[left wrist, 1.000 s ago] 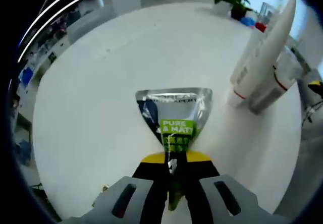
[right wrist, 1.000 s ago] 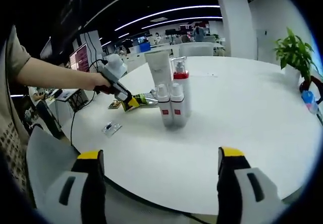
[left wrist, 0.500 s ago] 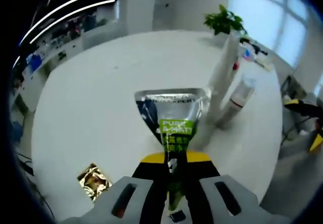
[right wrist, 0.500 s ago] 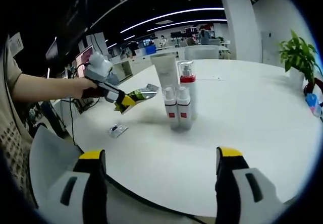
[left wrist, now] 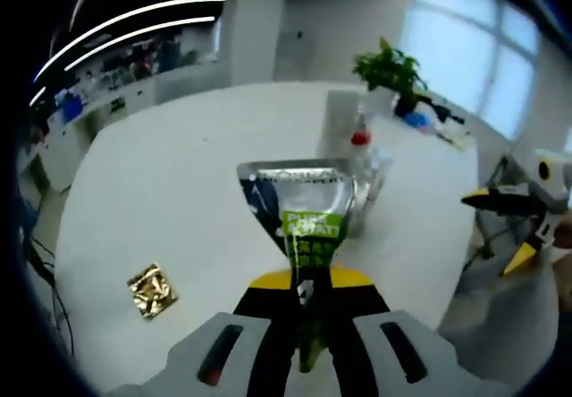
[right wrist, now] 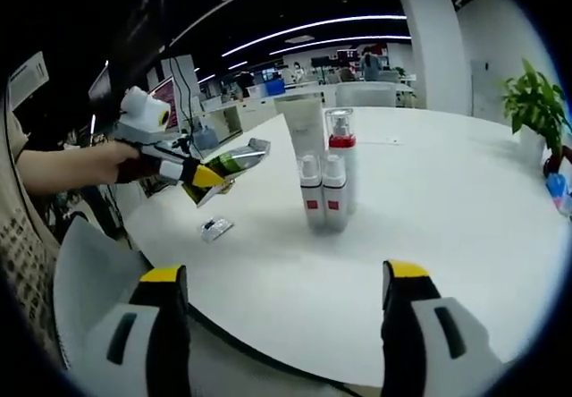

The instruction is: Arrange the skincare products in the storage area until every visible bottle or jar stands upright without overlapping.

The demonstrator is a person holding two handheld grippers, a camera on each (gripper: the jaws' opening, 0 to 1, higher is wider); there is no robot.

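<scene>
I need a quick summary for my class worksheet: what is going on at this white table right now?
A person works with two handheld grippers. The left gripper is shut on a silver and green tube, holding it up above the white table. The right gripper is open and holds nothing. A cluster of bottles stands upright near the middle of the table. A small gold sachet and a small clear packet lie flat on the table.

tube: shiny silvery foil-like skin, glossy green label, between the jaws | table: smooth white, slight sheen | sachet: crinkled gold foil, left of jaws | bottles: glossy white plastic
</scene>
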